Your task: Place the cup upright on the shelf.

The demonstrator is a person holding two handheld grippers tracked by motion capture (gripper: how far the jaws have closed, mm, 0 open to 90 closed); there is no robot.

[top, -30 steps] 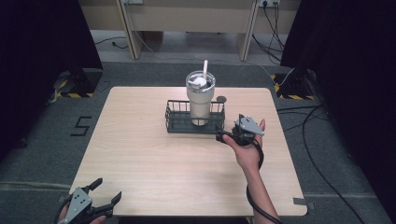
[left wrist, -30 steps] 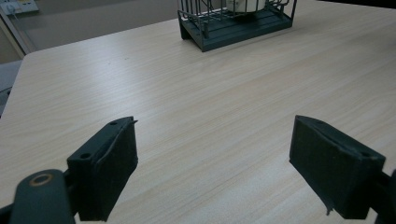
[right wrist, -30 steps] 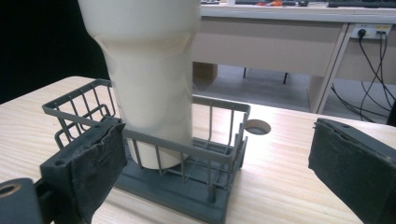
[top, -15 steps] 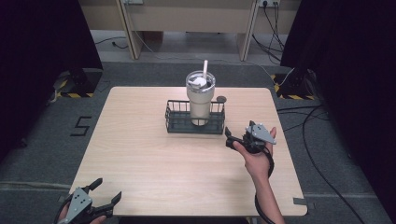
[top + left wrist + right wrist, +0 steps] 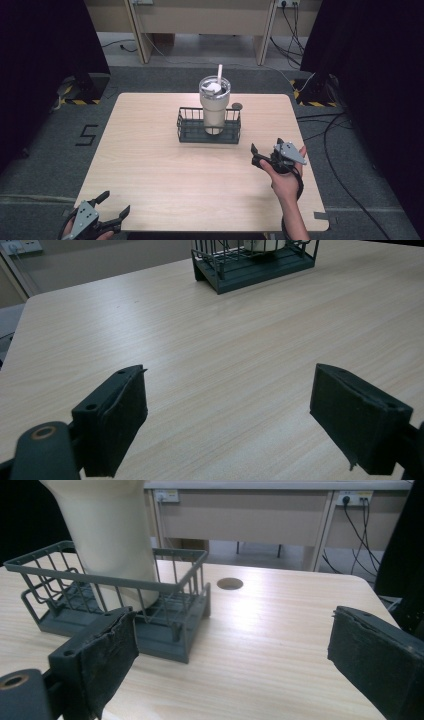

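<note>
Pale wood made up the tabletop [image 5: 150, 165], ringed by grey floor. Above frame centre sat a dark wire basket [image 5: 209, 126], long axis left to right, holding an upright cream tumbler [image 5: 215, 105] whose straw [image 5: 219, 74] pointed up. Lower right of it, well apart, hovered the right claw [image 5: 264, 150], spread and empty. At the lower left corner the left claw [image 5: 114, 204] was likewise spread.
</note>
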